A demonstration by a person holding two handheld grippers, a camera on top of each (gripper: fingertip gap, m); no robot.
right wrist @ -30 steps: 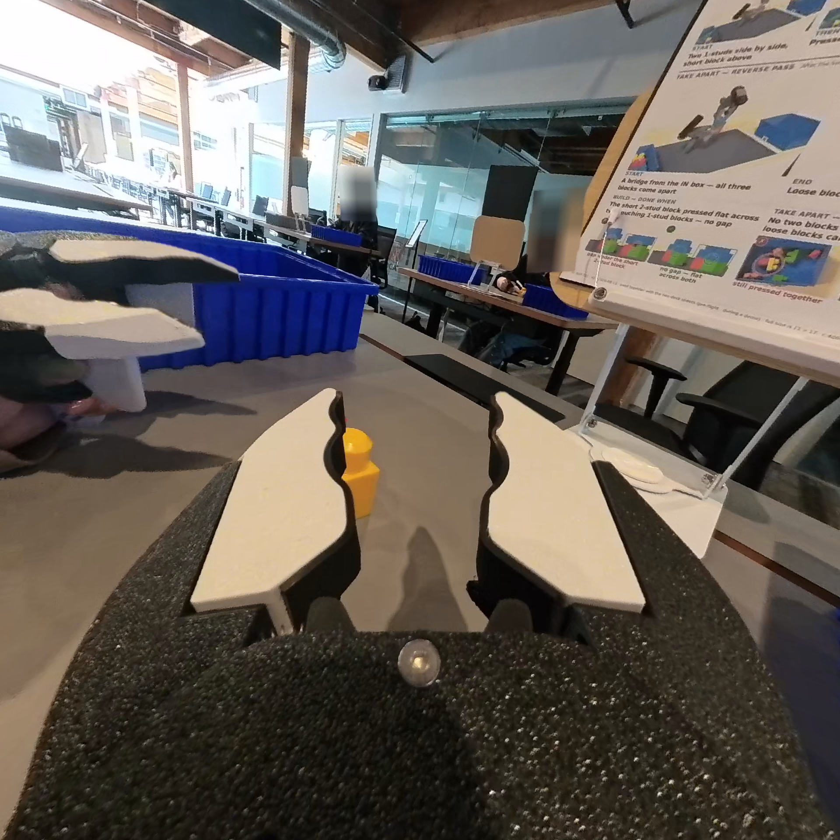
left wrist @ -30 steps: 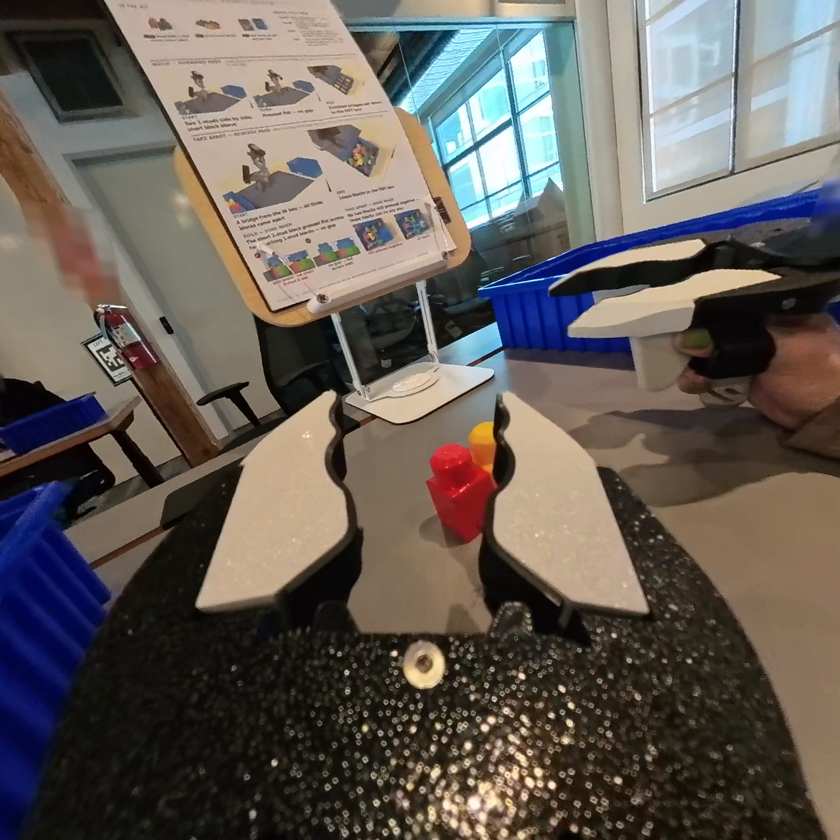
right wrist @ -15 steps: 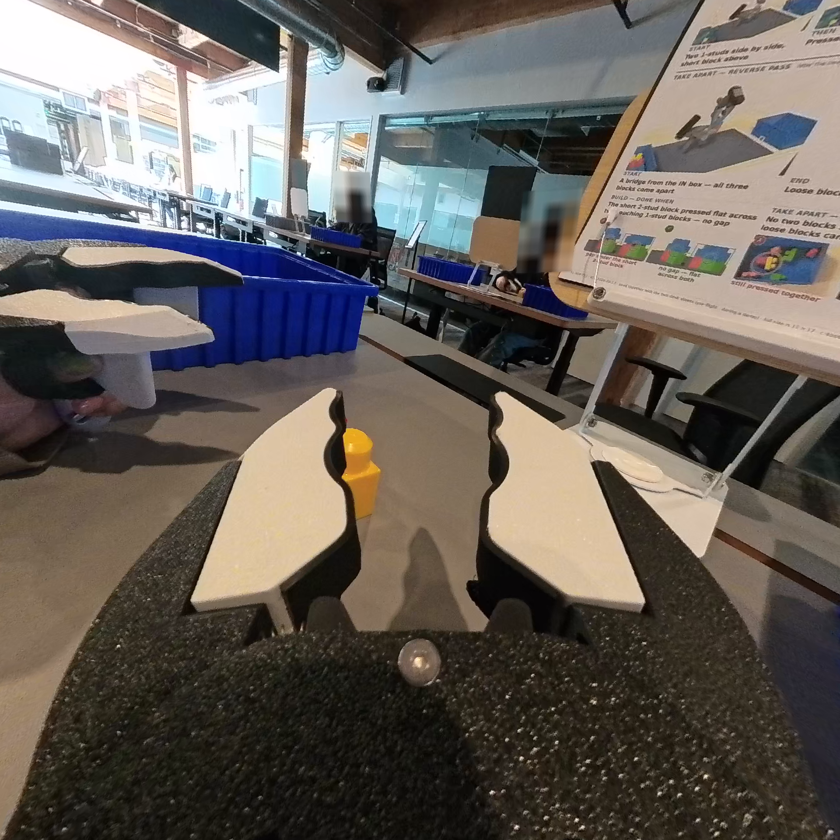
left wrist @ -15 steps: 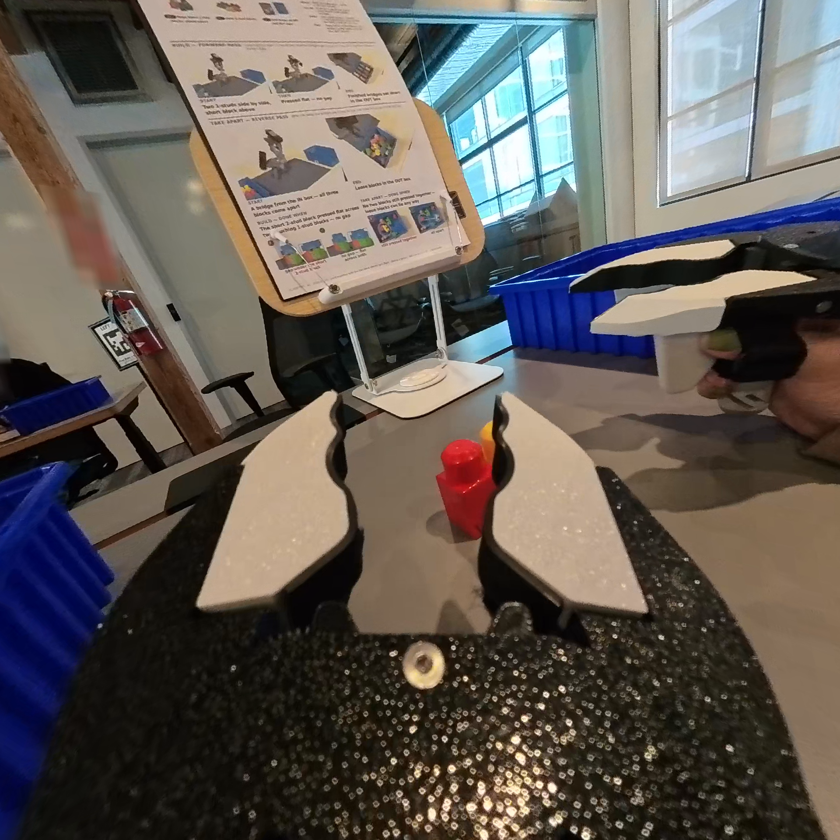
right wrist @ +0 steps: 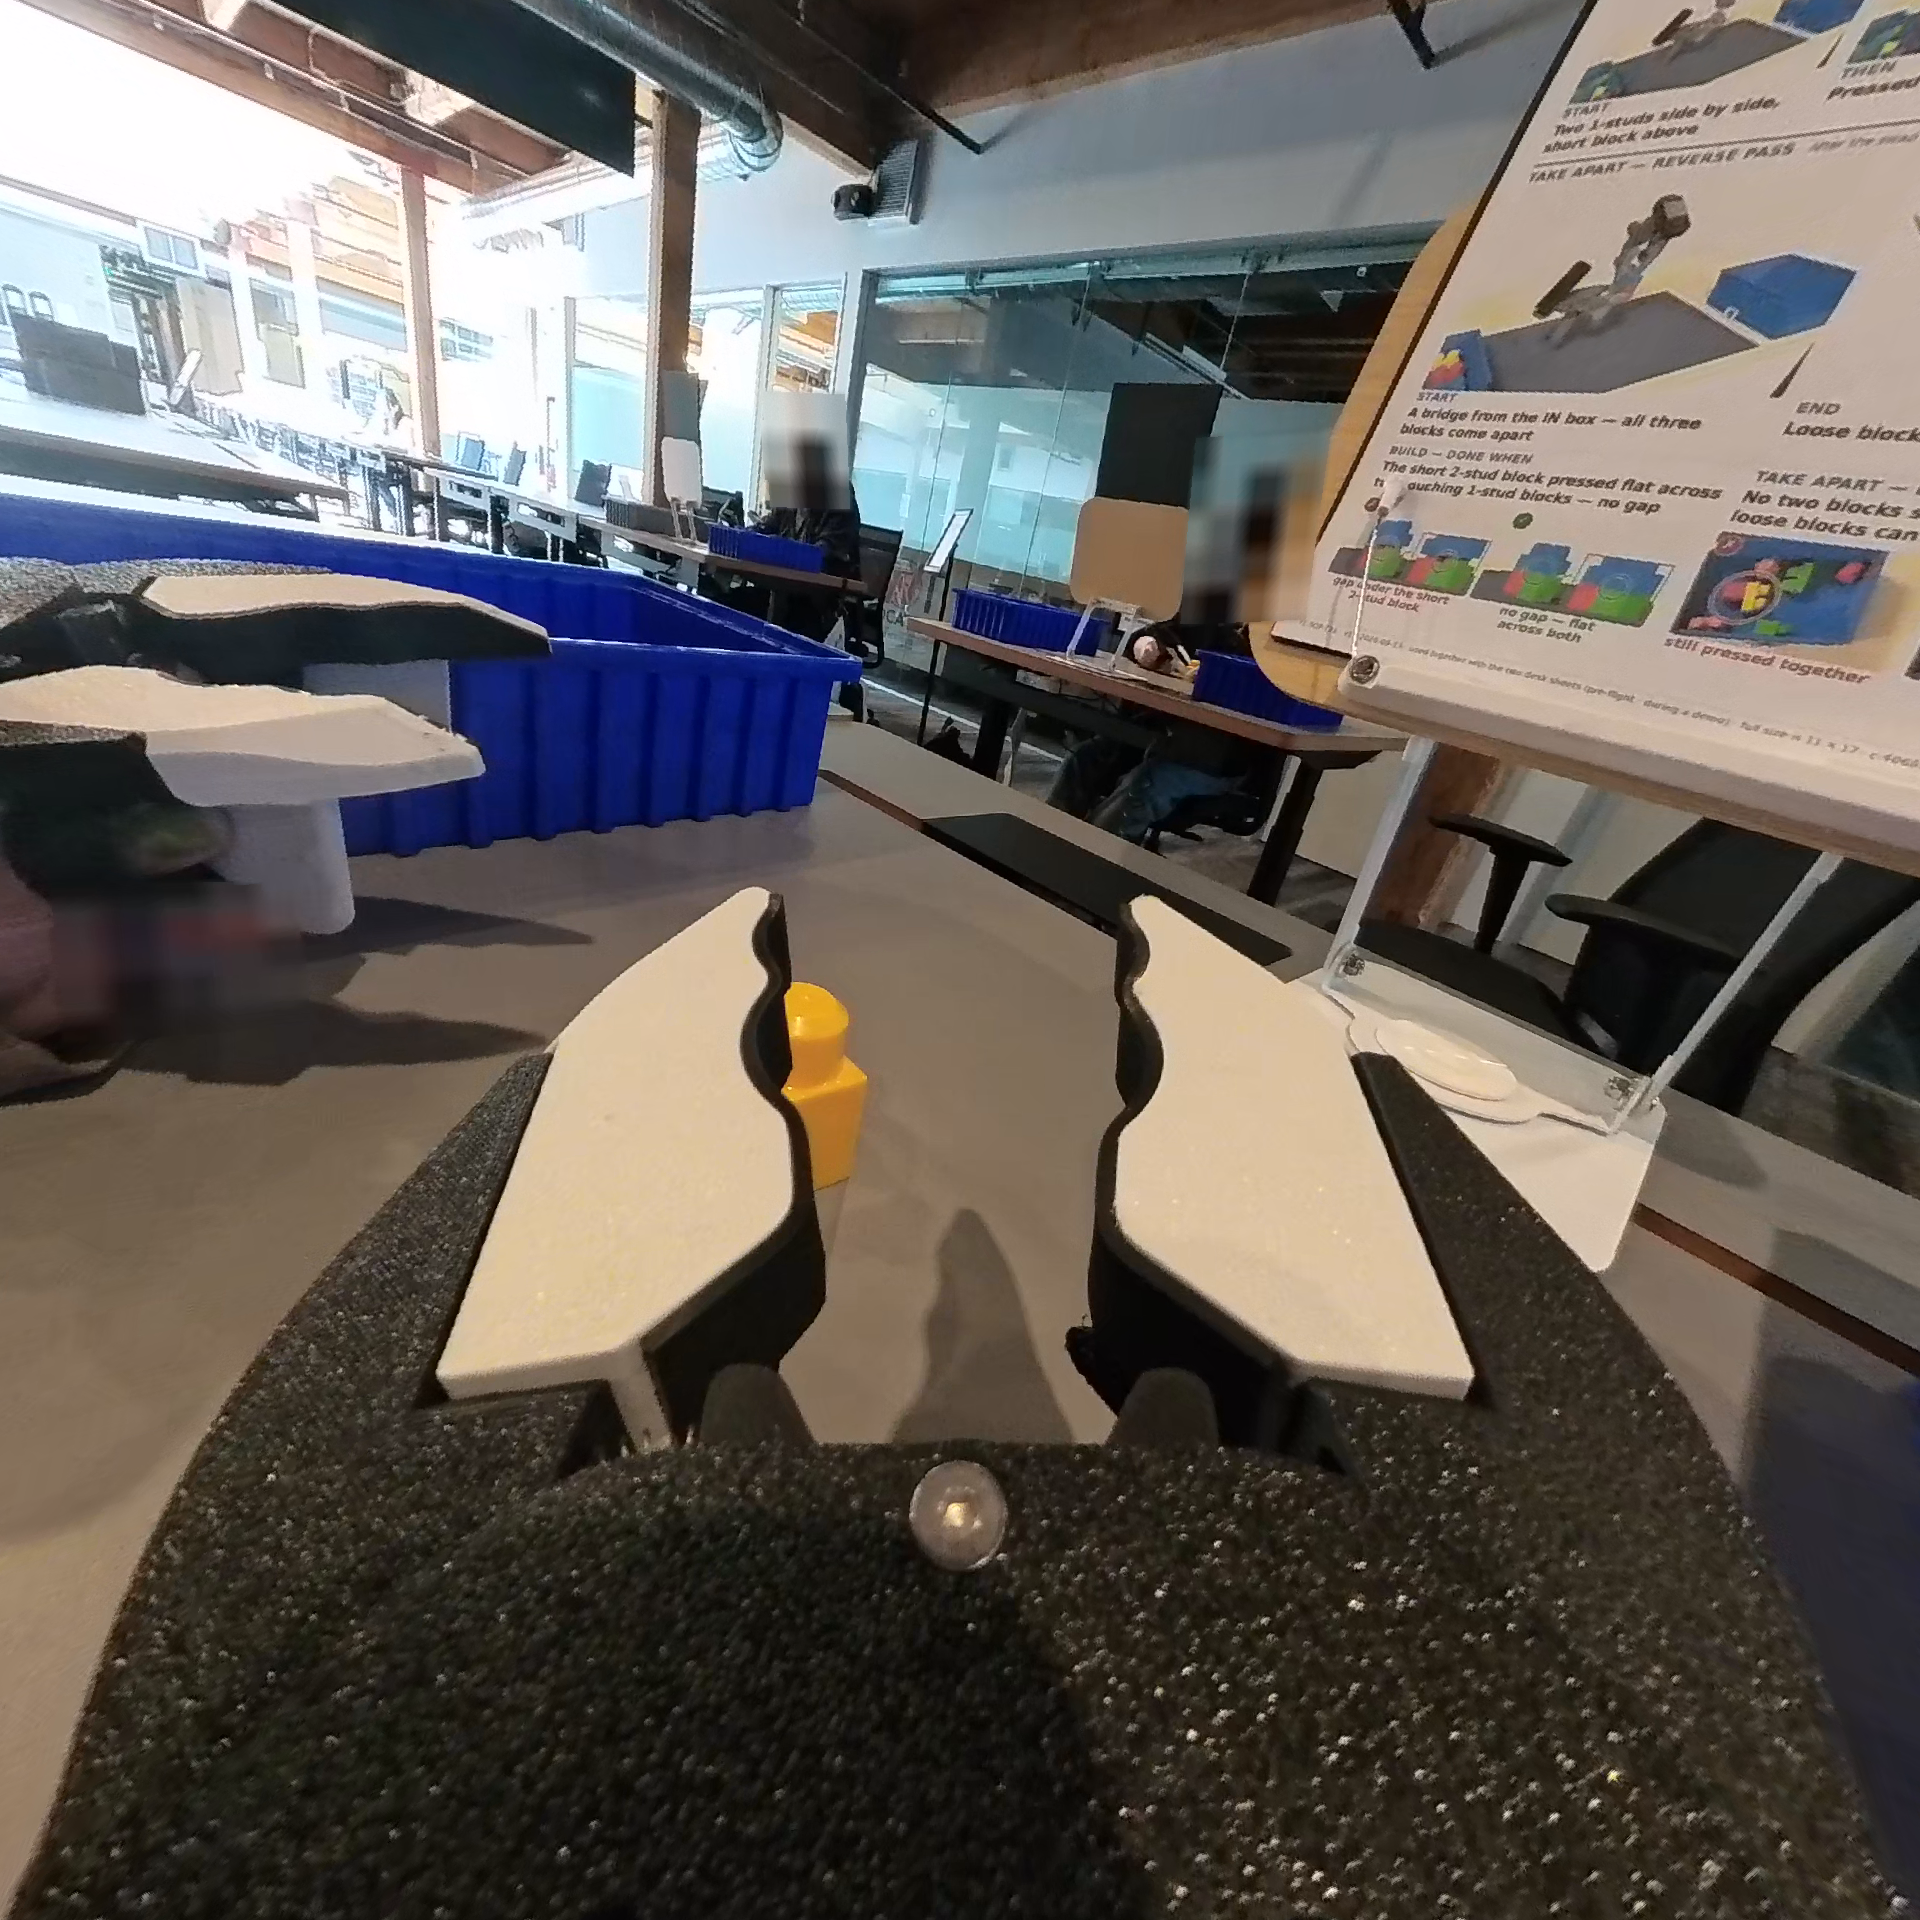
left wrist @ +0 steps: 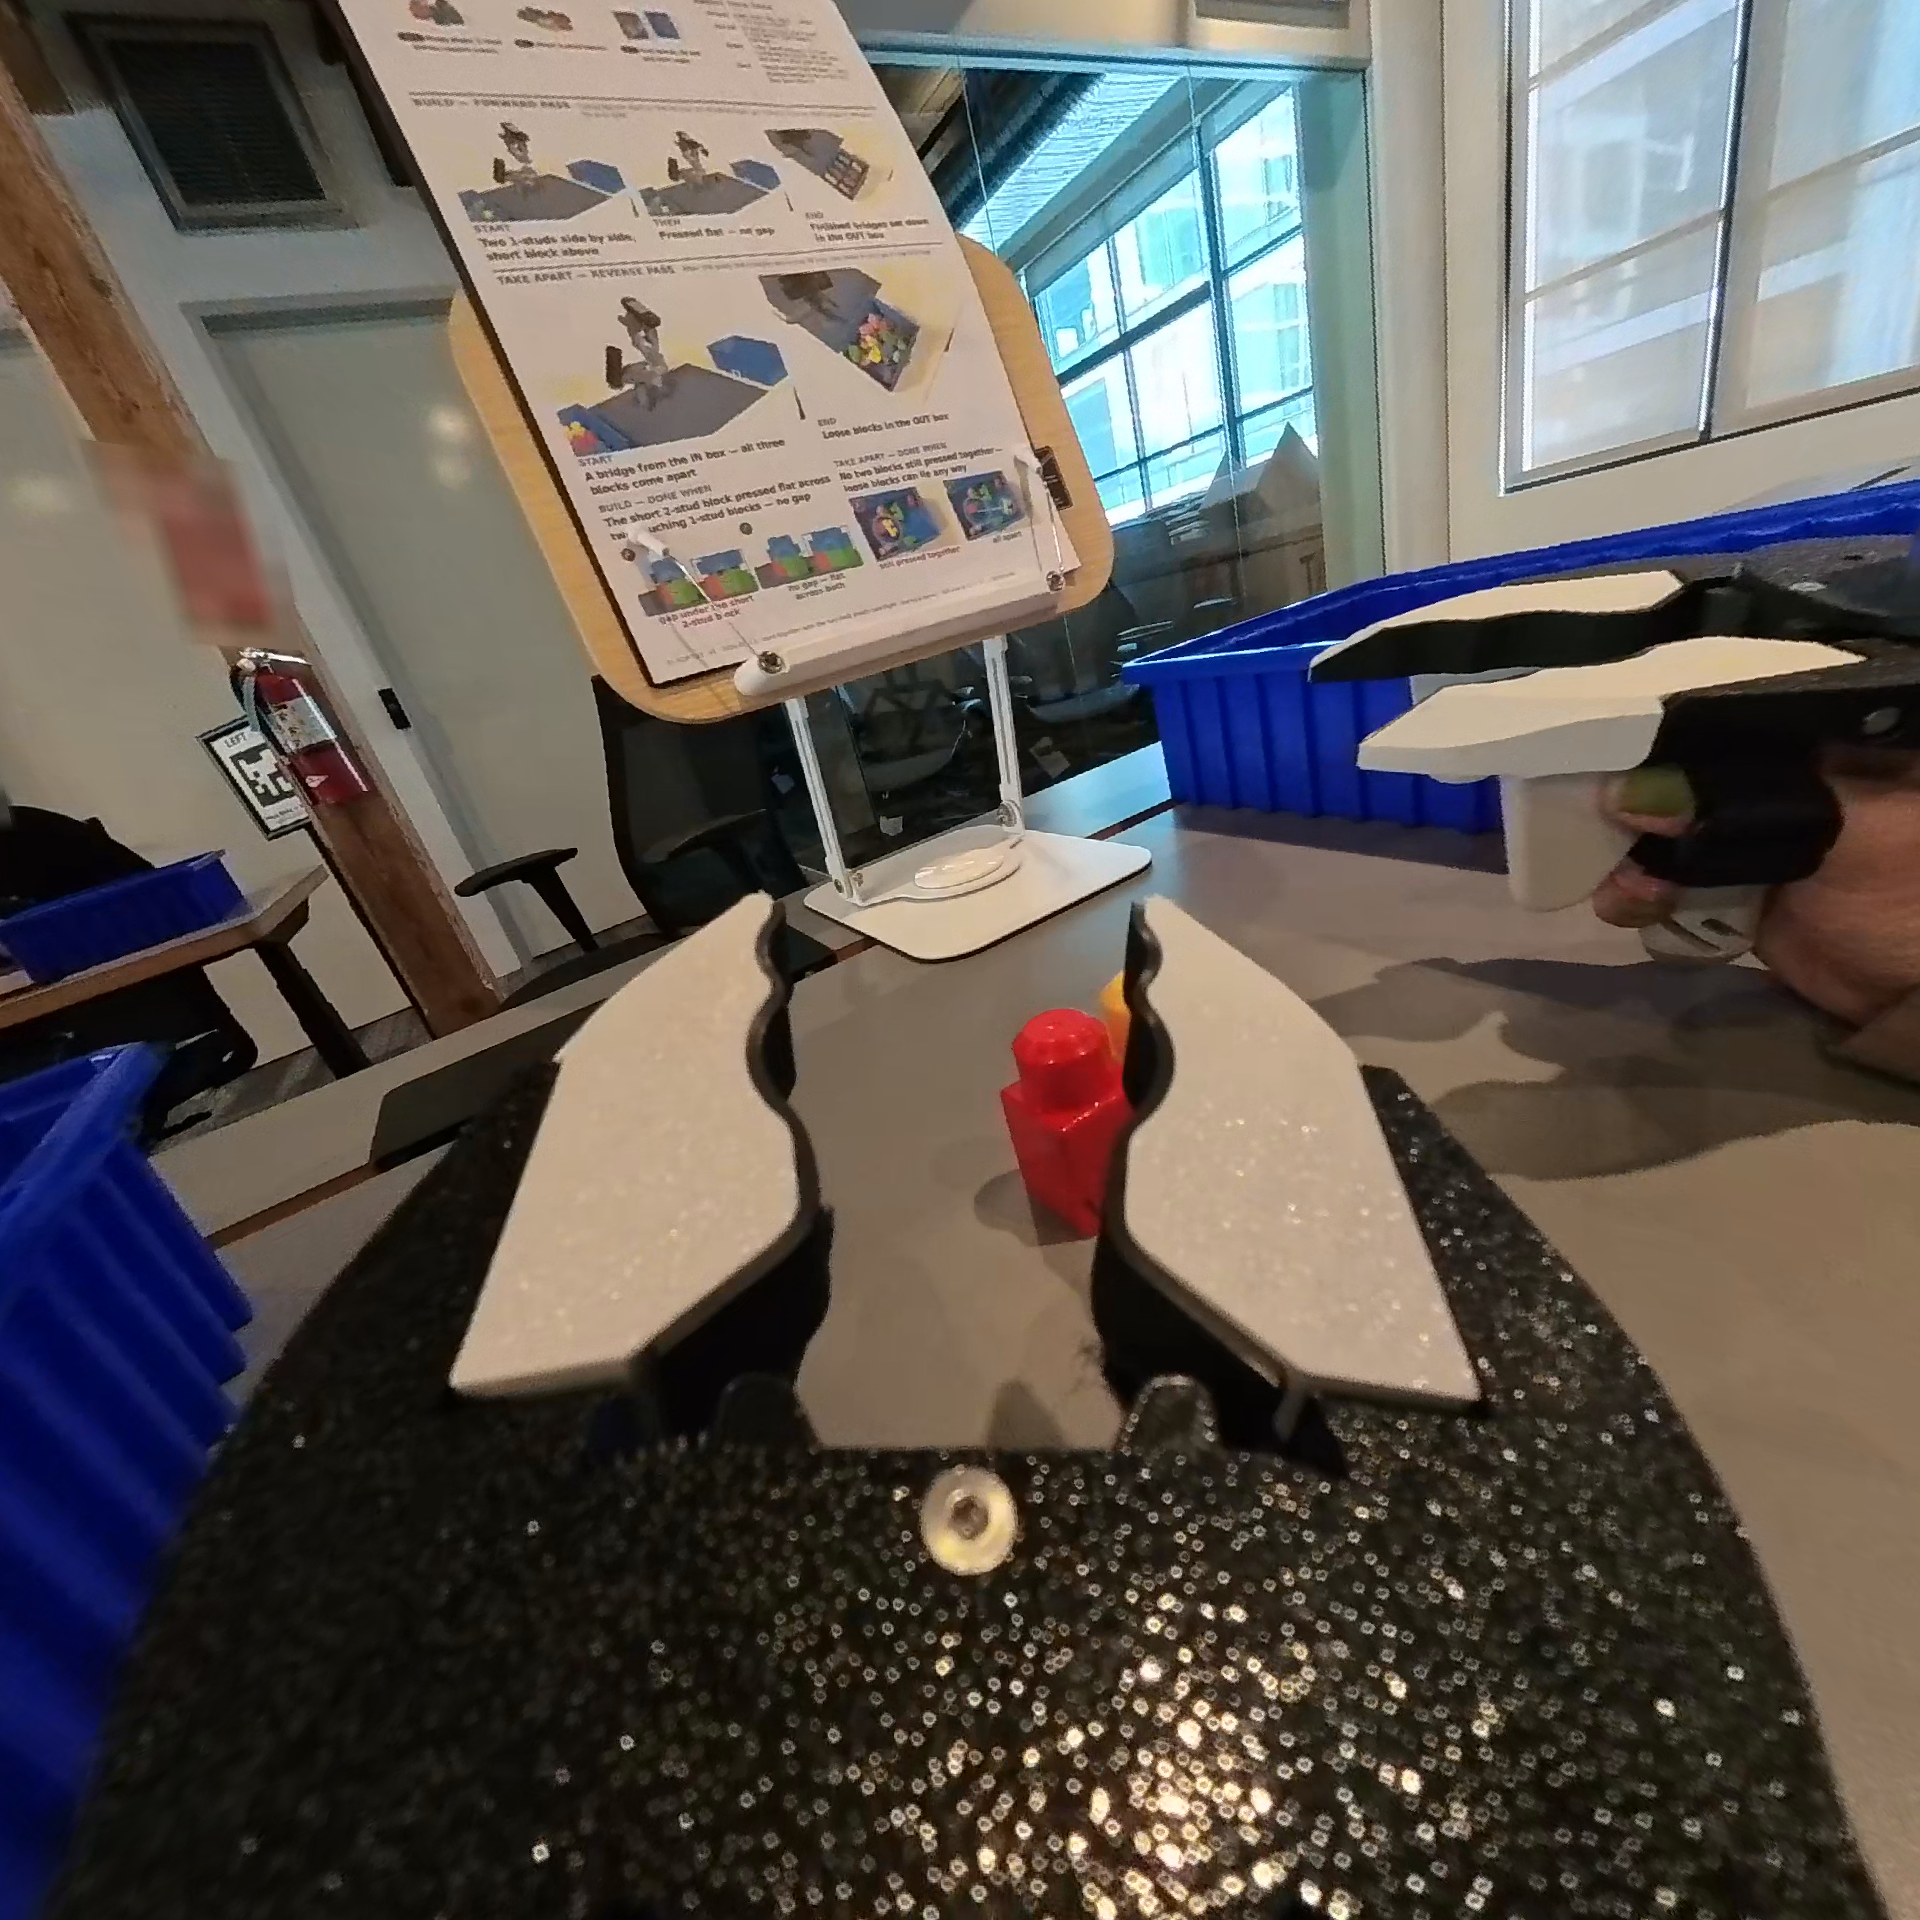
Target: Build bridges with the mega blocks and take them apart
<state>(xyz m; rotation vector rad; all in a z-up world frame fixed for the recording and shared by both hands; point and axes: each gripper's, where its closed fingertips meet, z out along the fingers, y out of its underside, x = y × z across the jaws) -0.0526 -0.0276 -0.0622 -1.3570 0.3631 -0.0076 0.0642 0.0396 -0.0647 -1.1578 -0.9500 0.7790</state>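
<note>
While we hold the left gripper (left wrist: 956,935) low over the grey table (left wrist: 1662,1299), its jaws stand wide apart with nothing between them. To the left of the jaws we see the ribbed wall of a blue bin (left wrist: 94,1299). Past the jaw tips stands a paper sheet on a board with a white stand (left wrist: 977,883). Just inside the right jaw sits the red block (left wrist: 1060,1122), upright on the table — and the yellow block (left wrist: 1114,1013) peeks out right behind it, mostly hidden by that jaw. Far to the right of the jaws we see the right gripper (left wrist: 1371,696) in a hand (left wrist: 1849,925), in front of another blue bin (left wrist: 1299,717).

In the right wrist view, the right gripper (right wrist: 951,925) is open too and holds nothing. The yellow block (right wrist: 821,1081) stands just beside its left jaw, partly hidden by it. Off to the left — well apart — is the left gripper (right wrist: 509,686).
</note>
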